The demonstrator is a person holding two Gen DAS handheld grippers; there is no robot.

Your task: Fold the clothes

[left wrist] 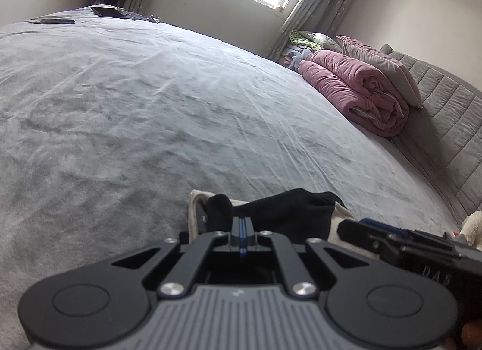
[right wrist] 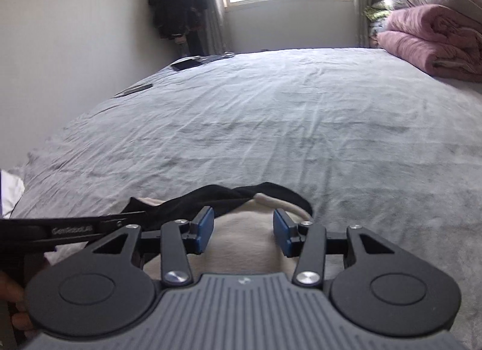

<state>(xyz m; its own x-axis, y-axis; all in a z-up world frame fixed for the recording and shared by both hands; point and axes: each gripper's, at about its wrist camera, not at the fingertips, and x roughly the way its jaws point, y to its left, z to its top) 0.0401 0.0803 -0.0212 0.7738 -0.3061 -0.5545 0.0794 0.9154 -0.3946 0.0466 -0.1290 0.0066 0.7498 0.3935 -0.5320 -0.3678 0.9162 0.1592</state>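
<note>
My left claw (left wrist: 243, 237) is pinched fully together beside the black fabric garment (left wrist: 289, 209), gripping nothing I can see. My right claw (right wrist: 244, 233) gapes partway over the cream cloth (right wrist: 241, 247) on the grey bed (right wrist: 271, 127).

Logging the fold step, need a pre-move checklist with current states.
1. Left claw closed: ok, its blue pads meet, with the black garment bunched right at the tips.
2. Left claw actually pinches fabric: cannot tell, the tips hide the contact.
3. Right claw free: ok, jaws apart, nothing pressed between them, cream garment lying below.
4. Black garment flat: not ok, it is crumpled over the cream one.
5. Space on the grey bedsheet ahead for folding: ok, it is bare up to the pink quilt at the far side.
6. The two claws apart from each other: ok, close side by side, not touching.
</note>
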